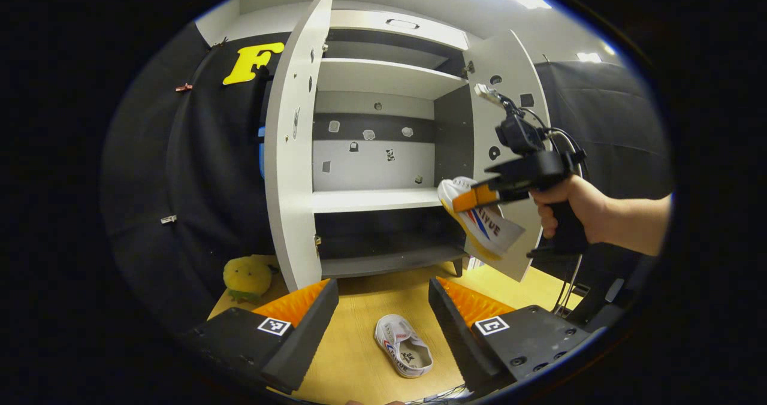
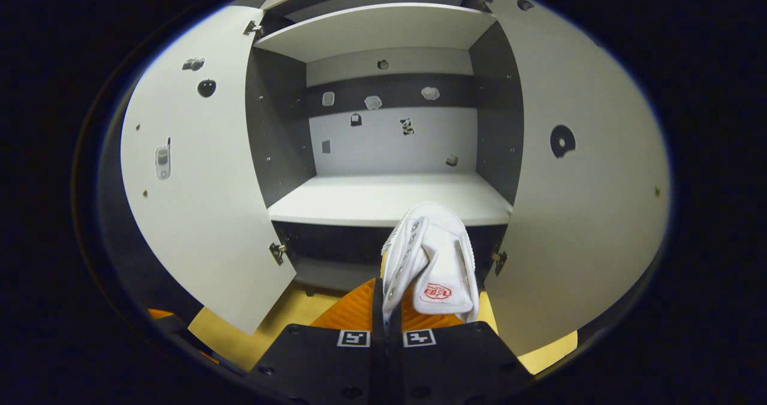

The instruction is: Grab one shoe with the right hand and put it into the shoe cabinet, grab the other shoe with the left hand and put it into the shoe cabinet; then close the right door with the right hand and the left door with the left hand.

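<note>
The right claw (image 2: 386, 309), gripped by a hand (image 1: 569, 204) with the forearm level, pinches one white shoe (image 2: 431, 255) in the air before the open cabinet's (image 1: 383, 129) middle shelf (image 2: 389, 201), while the left claw (image 1: 383, 309) hangs spread above the other shoe (image 1: 402, 345) on the wooden surface (image 1: 359, 357).

Your right gripper (image 1: 464, 201) has a black pistol-grip body trailing black cables; your forearm (image 1: 635, 222) is bare.
</note>
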Tool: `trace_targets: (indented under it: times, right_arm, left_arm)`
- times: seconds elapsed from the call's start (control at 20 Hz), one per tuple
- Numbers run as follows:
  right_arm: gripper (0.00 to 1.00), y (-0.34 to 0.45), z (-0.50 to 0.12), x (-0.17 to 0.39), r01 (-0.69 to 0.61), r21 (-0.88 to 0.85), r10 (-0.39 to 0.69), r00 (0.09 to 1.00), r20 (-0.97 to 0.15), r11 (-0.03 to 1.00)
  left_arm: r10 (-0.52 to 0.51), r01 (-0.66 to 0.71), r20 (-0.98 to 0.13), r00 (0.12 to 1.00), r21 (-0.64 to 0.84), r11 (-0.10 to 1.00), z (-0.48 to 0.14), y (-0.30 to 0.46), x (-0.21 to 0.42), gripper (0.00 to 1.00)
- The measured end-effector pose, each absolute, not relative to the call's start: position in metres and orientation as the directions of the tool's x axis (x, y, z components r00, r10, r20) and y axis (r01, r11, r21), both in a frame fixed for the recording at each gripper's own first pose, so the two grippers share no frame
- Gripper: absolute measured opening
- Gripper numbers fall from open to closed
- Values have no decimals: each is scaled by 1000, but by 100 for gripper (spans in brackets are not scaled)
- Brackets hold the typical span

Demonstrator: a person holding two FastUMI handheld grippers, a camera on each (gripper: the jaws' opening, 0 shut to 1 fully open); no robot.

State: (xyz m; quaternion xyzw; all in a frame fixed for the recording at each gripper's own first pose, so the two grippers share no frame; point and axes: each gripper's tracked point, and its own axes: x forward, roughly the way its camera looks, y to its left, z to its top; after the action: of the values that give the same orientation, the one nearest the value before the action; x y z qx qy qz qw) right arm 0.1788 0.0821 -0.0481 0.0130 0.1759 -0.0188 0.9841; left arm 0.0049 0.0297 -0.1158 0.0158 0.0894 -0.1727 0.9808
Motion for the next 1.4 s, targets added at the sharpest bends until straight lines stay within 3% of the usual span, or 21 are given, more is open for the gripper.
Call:
trace_targets:
  times: [0.25,0.5,0.9,1.25,1.4]
  right_arm:
    - [5,64,9,256,20,-44,-31,961,-274,999]
    - [5,56,22,331,-37,-131,-3,956,-294,991]
    - [5,52,-42,428,-88,-214,-17,895,-446,973]
    - [5,52,-91,455,-69,-179,-51,804,-592,982]
    - [6,52,-90,461,-44,-196,-80,808,-584,980]
  left_arm:
    - [-276,281,-159,948,8,960,-106,24,11,95]
    - [-213,217,-142,967,6,976,-97,12,14,95]
    - [-86,92,-122,989,43,995,-79,48,29,95]
    - [56,-57,-185,981,1,998,-96,94,8,95]
    - [112,-115,-205,972,-3,993,-101,109,-5,95]
